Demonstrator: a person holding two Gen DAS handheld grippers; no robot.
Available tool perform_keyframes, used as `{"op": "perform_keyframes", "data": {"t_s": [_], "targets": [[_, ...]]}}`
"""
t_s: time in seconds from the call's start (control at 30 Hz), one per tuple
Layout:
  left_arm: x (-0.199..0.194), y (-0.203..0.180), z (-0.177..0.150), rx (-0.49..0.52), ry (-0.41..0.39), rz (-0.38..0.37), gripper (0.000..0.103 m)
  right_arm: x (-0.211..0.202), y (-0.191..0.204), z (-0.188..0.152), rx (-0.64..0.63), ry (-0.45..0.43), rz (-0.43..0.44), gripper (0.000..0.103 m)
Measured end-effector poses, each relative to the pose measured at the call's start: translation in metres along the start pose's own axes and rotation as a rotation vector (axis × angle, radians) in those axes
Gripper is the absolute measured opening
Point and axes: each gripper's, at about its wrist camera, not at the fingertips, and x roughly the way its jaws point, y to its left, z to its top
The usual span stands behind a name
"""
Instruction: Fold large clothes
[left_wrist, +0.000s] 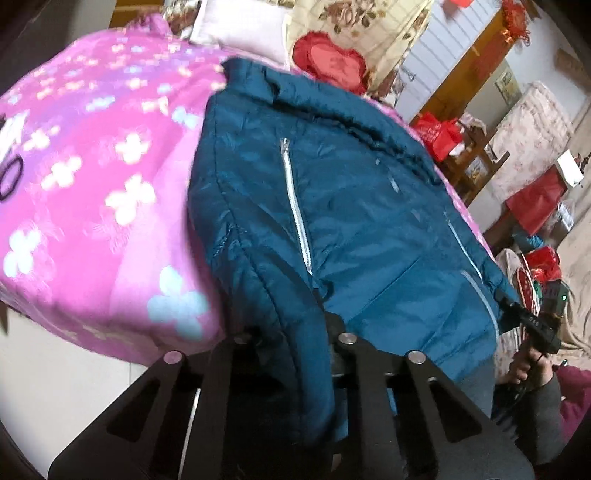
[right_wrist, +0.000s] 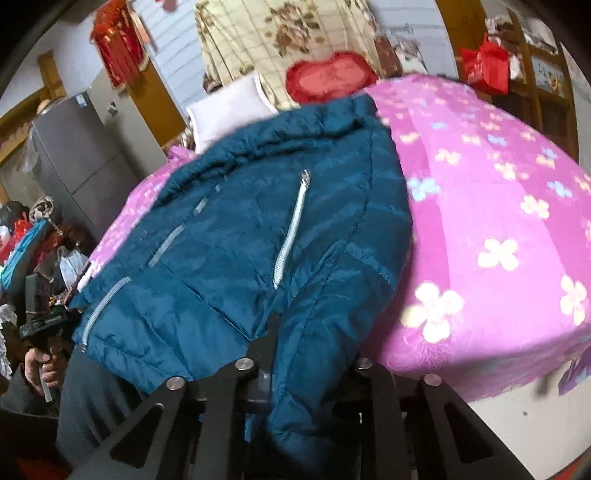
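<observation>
Fabric of the teal padded jacket (left_wrist: 354, 206) is bunching between the closed jaws of the left tool (left_wrist: 291, 332), which is pinching a sleeve at the near edge. Right tool (right_wrist: 306, 354) is likewise clamping the opposite sleeve. Ahead of both tools, the jacket is lying front-up on the bed's pink flowered quilt (right_wrist: 480, 206).

A pink bedspread (right_wrist: 480, 206) printed with pale flowers covers the bed. At its head lie a white pillow (right_wrist: 225, 110) and a red cushion (right_wrist: 328, 75), with a cream rose-patterned curtain (right_wrist: 288, 37) hanging behind them. A grey cabinet (right_wrist: 77, 158) stands by one side of the bed, and red bags (left_wrist: 439, 134) sit on wooden furniture at the other.
</observation>
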Motion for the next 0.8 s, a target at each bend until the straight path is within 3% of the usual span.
{"op": "perform_keyframes", "data": {"t_s": [0.23, 0.4, 0.57, 0.67, 0.8], "targets": [[-0.037, 0.001, 0.017, -0.015, -0.099, -0.003, 0.012, -0.033, 0.005, 0.002, 0.042, -0.144, -0.008, 0.015], [-0.054, 0.011, 0.017, -0.032, -0.137, 0.025, 0.011, -0.049, 0.022, -0.002, 0.022, -0.182, -0.007, 0.015], [-0.041, 0.004, 0.014, 0.014, -0.078, 0.205, 0.011, -0.045, 0.036, -0.007, 0.001, -0.158, -0.052, 0.015], [-0.039, -0.015, 0.008, 0.083, -0.110, 0.315, 0.011, -0.043, 0.034, -0.005, 0.016, -0.158, -0.065, 0.015], [-0.035, -0.023, 0.003, 0.102, -0.122, 0.379, 0.011, -0.043, 0.032, -0.008, 0.032, -0.168, -0.073, 0.015]]}}
